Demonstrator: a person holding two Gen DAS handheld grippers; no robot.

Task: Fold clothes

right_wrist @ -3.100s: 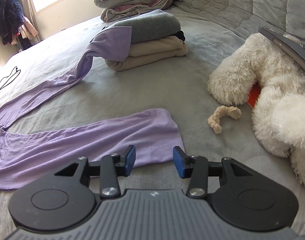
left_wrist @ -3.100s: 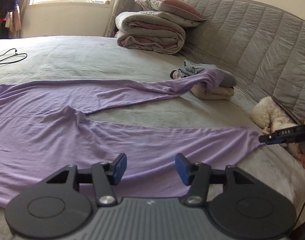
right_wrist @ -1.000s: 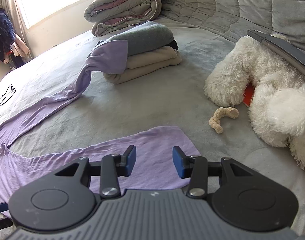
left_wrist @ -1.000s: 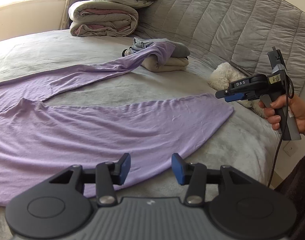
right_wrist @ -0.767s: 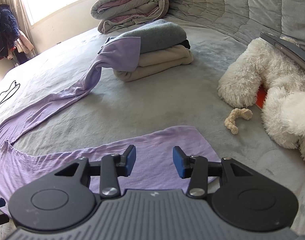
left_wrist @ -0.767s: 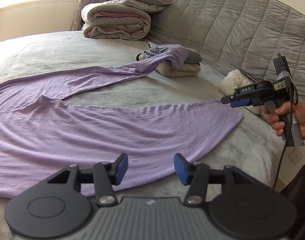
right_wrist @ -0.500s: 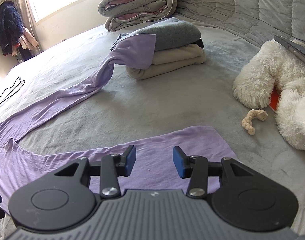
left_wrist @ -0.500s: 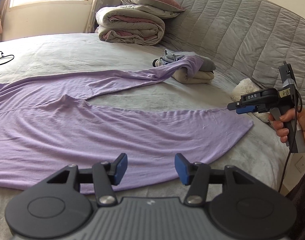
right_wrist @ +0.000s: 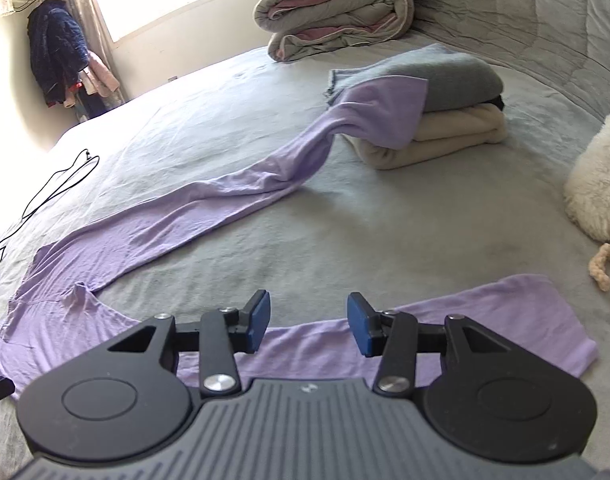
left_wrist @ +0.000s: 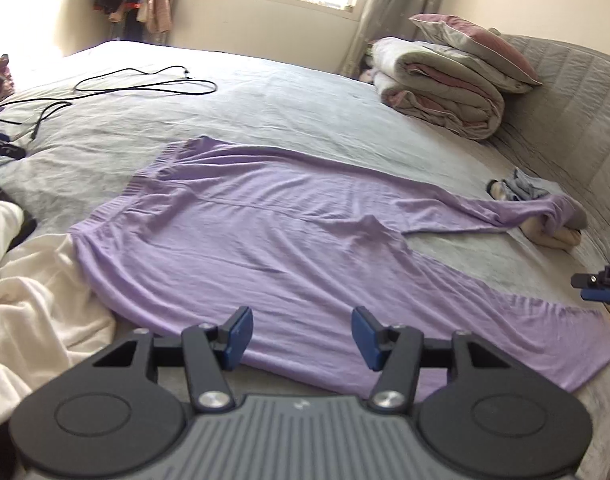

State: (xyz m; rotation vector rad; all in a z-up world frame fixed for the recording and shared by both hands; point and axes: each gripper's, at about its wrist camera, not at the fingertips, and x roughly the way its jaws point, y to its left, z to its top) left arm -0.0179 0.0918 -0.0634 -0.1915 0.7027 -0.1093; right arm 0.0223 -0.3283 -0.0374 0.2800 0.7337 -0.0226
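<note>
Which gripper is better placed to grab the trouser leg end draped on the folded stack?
Right, probably. The right gripper faces the draped leg end on the folded stack; the left gripper hovers nearer the waistband.

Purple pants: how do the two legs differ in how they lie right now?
The far leg runs long and bunched, its cuff draped up over the stack of folded clothes. The near leg lies flat and spread on the bed, cuff touching nothing else. Both are unfolded and ungripped.
</note>
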